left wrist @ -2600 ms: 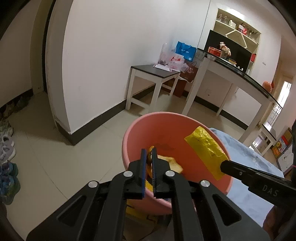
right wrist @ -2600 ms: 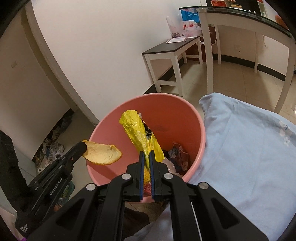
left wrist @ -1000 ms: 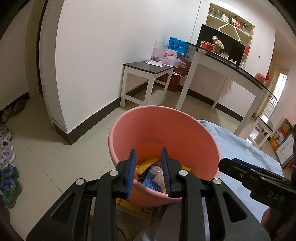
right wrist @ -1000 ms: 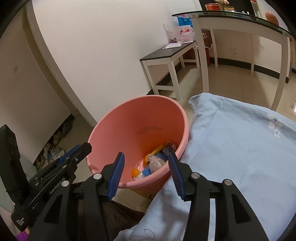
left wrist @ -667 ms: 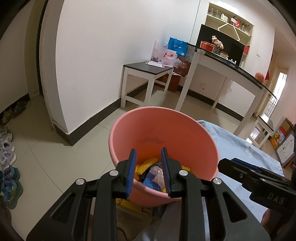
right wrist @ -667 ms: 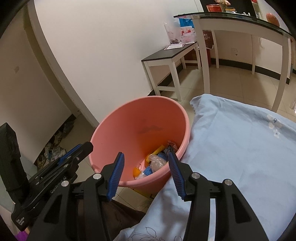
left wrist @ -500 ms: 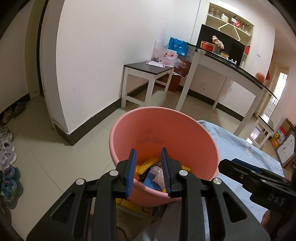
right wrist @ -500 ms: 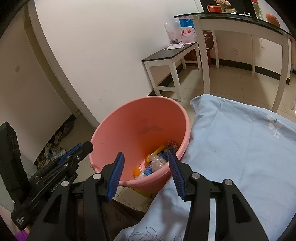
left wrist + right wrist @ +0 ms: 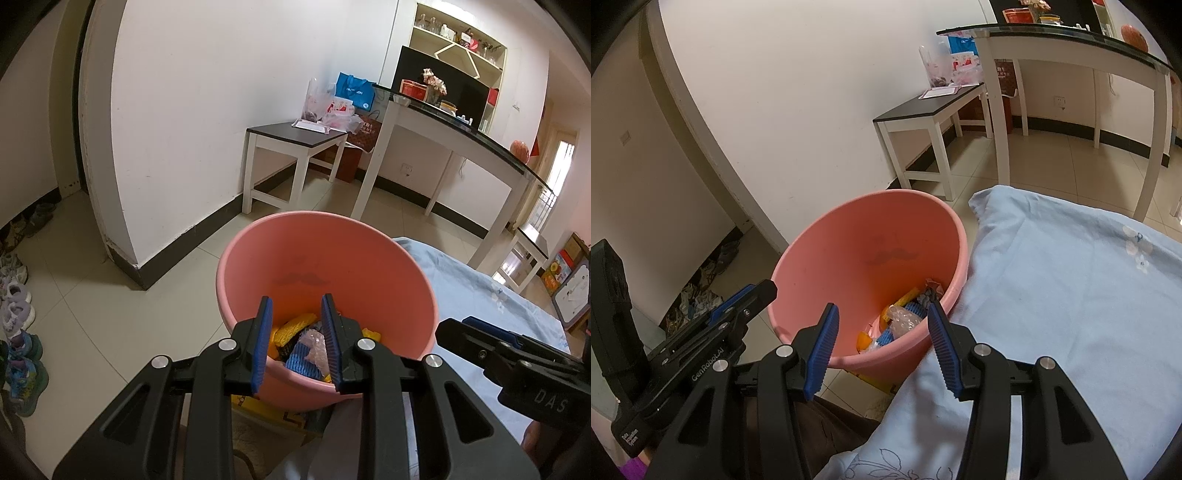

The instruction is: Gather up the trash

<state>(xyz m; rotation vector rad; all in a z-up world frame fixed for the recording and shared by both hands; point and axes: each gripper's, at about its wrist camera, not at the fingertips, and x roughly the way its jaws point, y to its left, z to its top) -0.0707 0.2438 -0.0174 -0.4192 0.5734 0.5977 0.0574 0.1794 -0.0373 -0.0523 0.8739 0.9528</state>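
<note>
Tiled floor [image 9: 92, 295] spreads beneath both grippers. Nearest, the left gripper [image 9: 296, 345] and right gripper [image 9: 882, 345] hover with jaws parted, holding nothing. Just ahead between each pair sits the pink bucket [image 9: 849, 251], trash [image 9: 901, 314] inside; a blue cloth [image 9: 1071, 295] touches its right side, a dark-topped side table [image 9: 295, 133] stands beyond.

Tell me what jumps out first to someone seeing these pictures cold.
The round pink plastic bucket dominates both views, standing on the tiled floor against the light blue cloth, with colourful trash piled at its bottom. The left gripper and right gripper hover open and empty above its near rim.
</note>
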